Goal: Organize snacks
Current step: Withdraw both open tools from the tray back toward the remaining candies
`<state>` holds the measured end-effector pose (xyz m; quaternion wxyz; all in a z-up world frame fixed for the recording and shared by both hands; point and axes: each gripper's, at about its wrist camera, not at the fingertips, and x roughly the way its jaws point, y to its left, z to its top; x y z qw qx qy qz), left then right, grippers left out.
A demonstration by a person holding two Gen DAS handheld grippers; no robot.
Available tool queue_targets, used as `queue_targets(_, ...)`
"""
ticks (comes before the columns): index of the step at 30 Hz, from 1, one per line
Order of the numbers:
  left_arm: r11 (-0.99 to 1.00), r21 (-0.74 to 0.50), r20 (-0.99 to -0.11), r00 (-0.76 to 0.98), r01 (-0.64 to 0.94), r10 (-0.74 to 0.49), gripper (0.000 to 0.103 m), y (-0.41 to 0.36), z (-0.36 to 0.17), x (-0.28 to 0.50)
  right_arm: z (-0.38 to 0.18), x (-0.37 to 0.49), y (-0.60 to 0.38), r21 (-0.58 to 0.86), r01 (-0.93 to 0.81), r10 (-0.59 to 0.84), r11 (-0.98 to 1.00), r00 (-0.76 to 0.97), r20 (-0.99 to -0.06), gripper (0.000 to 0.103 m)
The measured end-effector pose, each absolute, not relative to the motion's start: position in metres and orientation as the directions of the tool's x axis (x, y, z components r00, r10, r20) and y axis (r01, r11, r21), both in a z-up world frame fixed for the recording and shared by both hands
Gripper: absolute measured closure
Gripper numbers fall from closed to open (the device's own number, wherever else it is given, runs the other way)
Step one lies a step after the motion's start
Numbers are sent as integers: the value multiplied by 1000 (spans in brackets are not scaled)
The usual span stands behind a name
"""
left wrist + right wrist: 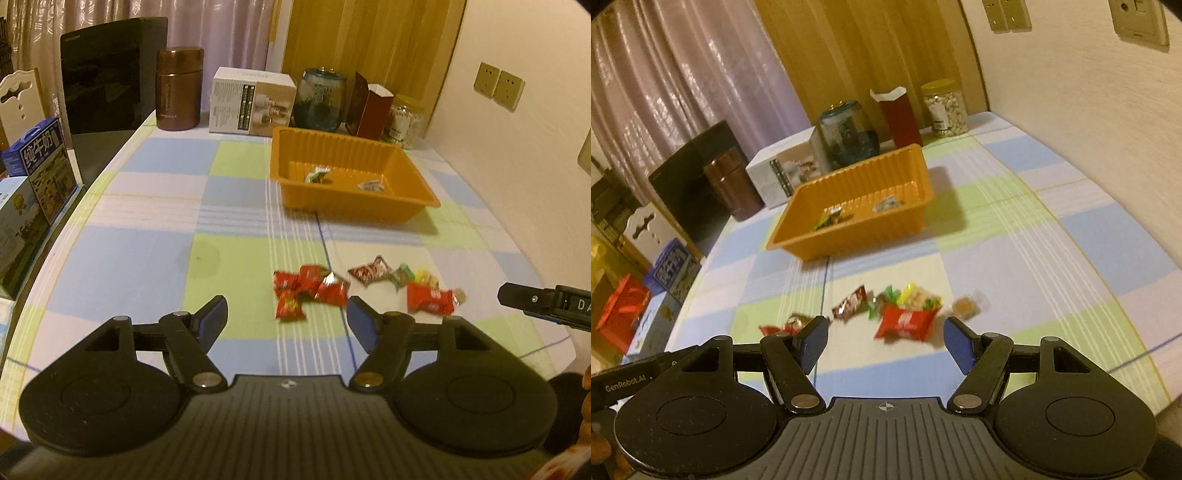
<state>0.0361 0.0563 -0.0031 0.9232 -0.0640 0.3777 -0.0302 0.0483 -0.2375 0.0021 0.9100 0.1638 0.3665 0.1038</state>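
My right gripper (884, 345) hangs over a checked blue, green and white tablecloth (1034, 240), its blue-padded jaws standing apart with nothing between them. Just beyond the pads lies a scatter of wrapped snacks: a red foil packet (905, 322), a dark brown wrapper (850, 303), green and yellow sweets (908, 293) and a round, clear-wrapped biscuit (964, 306). Farther back, an orange ribbed plastic tray (812, 242) holds two small wrapped pieces. Behind it stand a teal glass jar (849, 133), a dark red carton (899, 120) and a clear jar of pale nuts (945, 109).
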Motion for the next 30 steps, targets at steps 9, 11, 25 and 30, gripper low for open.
queue_targets(9,992,-124,-702,706,13,-97,35,52,-6,30,-6,38,-240,363,-64,301,930,702,-646,34)
queue_targets(11,992,-124,-705,702,16,-99,35,51,-7,33,-7,39,-242,358,-62,295,932,703,-647,34)
queue_targets(25,994,-106,-757,646,35,-104,35,40,-45,64,-36,73,-236,232,-178,291,956,658,-695,34)
queue_targets(30,997,-72,-761,644,40,-81,41,39,-61,80,-48,88,-237,209,-183,278,961,646,-711,34)
